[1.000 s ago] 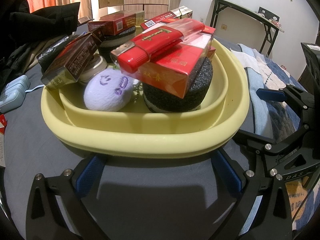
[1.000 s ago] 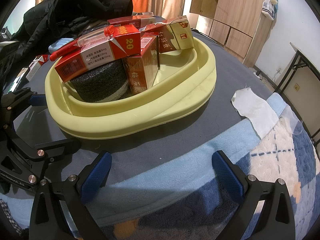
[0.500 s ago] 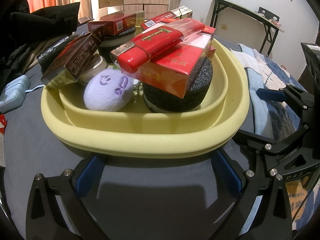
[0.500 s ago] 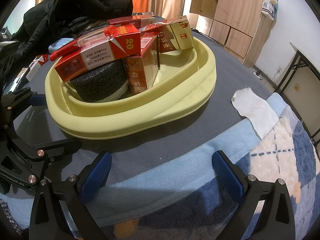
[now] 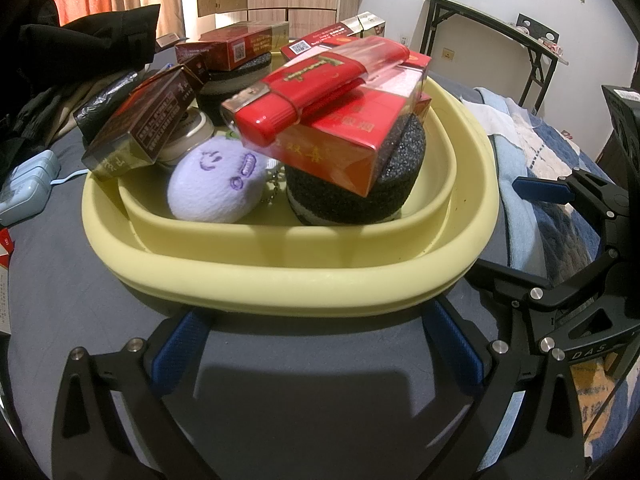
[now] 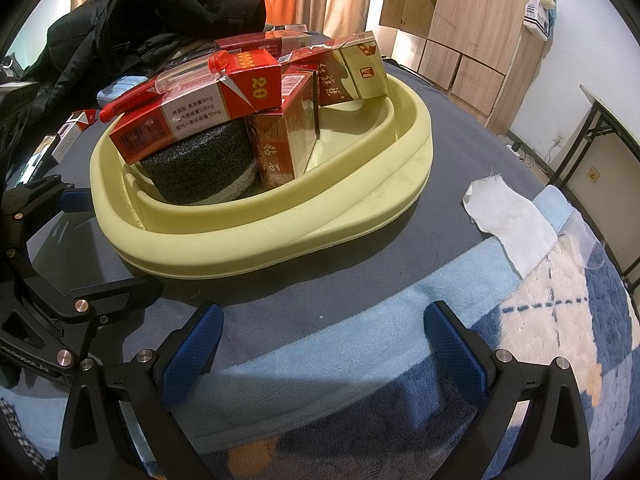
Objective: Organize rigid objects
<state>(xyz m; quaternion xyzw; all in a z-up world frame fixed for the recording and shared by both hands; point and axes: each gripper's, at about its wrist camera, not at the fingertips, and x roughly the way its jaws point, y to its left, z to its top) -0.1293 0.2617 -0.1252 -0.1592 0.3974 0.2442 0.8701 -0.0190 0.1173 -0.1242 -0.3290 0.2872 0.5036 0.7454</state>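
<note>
A pale yellow basin (image 5: pixel 288 280) (image 6: pixel 360 184) sits on the grey cloth, piled with things. Inside it a red lighter (image 5: pixel 304 88) lies on a red cigarette pack (image 5: pixel 348 140) that rests on a black foam puck (image 5: pixel 348 196). A lilac plush ball (image 5: pixel 216 184), a dark brown pack (image 5: pixel 144 120) and more red packs (image 5: pixel 236 50) fill the rest. In the right wrist view a red pack marked 20 (image 6: pixel 200 108) tops the puck (image 6: pixel 200 172). My left gripper (image 5: pixel 316 344) stands open just short of the basin's near rim. My right gripper (image 6: pixel 320 344) is open over the blanket, holding nothing.
A black jacket (image 6: pixel 152 20) and a light blue case (image 5: pixel 24 188) lie behind and left of the basin. A white cloth (image 6: pixel 508 224) rests on the patterned blue blanket (image 6: pixel 560 340). Loose packs (image 6: pixel 76 124) lie at the far left; a folding table (image 5: pixel 488 16) stands at the wall.
</note>
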